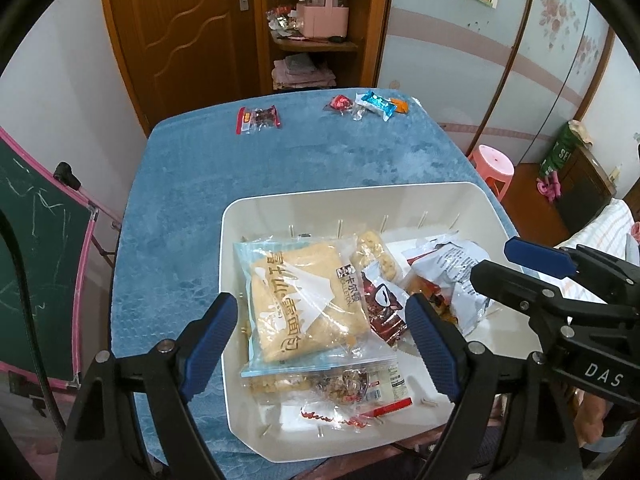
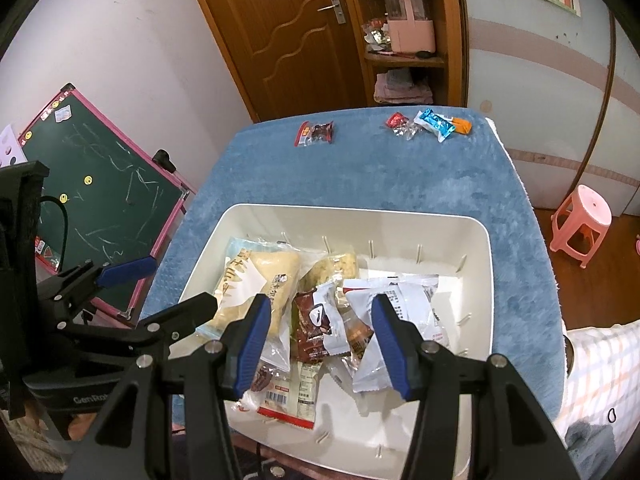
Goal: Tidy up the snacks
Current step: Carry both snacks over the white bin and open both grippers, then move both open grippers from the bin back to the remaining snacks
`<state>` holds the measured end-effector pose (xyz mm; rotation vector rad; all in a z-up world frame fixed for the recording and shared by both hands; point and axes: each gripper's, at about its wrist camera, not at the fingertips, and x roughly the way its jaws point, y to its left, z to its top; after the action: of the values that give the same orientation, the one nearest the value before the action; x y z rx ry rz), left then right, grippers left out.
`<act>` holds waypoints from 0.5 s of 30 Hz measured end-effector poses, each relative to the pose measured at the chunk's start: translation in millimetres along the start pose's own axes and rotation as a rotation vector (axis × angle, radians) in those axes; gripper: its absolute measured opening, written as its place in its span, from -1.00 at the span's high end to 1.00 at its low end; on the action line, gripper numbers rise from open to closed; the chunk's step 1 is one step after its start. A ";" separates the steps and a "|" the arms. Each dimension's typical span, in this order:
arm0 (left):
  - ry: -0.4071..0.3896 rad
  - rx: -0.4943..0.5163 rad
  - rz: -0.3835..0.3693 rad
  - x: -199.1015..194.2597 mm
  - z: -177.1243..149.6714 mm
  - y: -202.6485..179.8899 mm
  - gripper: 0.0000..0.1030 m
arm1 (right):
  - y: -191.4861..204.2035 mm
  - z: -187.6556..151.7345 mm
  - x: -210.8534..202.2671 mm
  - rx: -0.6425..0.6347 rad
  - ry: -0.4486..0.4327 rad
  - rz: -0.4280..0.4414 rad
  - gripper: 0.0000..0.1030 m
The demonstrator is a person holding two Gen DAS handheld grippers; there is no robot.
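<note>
A white bin (image 1: 476, 196) (image 2: 486, 248) stands on the blue-covered table near its front edge. It holds several snack packets: a large bread packet (image 1: 304, 300) (image 2: 256, 276), a dark red packet (image 1: 384, 308) (image 2: 316, 324) and a white packet (image 1: 456, 276) (image 2: 400, 296). My left gripper (image 1: 320, 336) is open and empty above the bin's left part. My right gripper (image 2: 320, 332) is open and empty above the bin's middle; it also shows in the left wrist view (image 1: 516, 268). Loose on the far table lie a red-and-clear packet (image 1: 258, 119) (image 2: 315, 133), a blue packet (image 1: 378, 105) (image 2: 436, 123) and a red candy (image 1: 340, 103) (image 2: 396, 121).
A green chalkboard with a pink frame (image 1: 32, 264) (image 2: 100, 196) leans left of the table. A pink stool (image 1: 494, 170) (image 2: 582, 220) stands on the right. A wooden door and a shelf with a pink basket (image 1: 322, 16) (image 2: 412, 28) are behind.
</note>
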<state>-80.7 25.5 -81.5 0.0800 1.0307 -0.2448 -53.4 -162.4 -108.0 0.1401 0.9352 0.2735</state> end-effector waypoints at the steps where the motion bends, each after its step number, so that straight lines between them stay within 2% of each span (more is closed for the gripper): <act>1: 0.002 0.001 0.000 1.5 0.7 0.0 -0.65 | -0.4 0.4 0.8 0.002 0.002 0.000 -0.03; 9: 0.003 0.005 0.014 11.0 9.9 1.7 -0.65 | -9.2 6.9 15.2 0.019 0.030 -0.010 -0.03; 15: -0.009 0.001 0.027 16.3 29.6 8.0 -0.65 | -19.3 20.1 23.7 0.037 0.039 -0.020 -0.03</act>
<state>-46.0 25.2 -80.6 0.0937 1.0203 -0.2206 -20.5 -173.9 -119.1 0.1594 0.9802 0.2414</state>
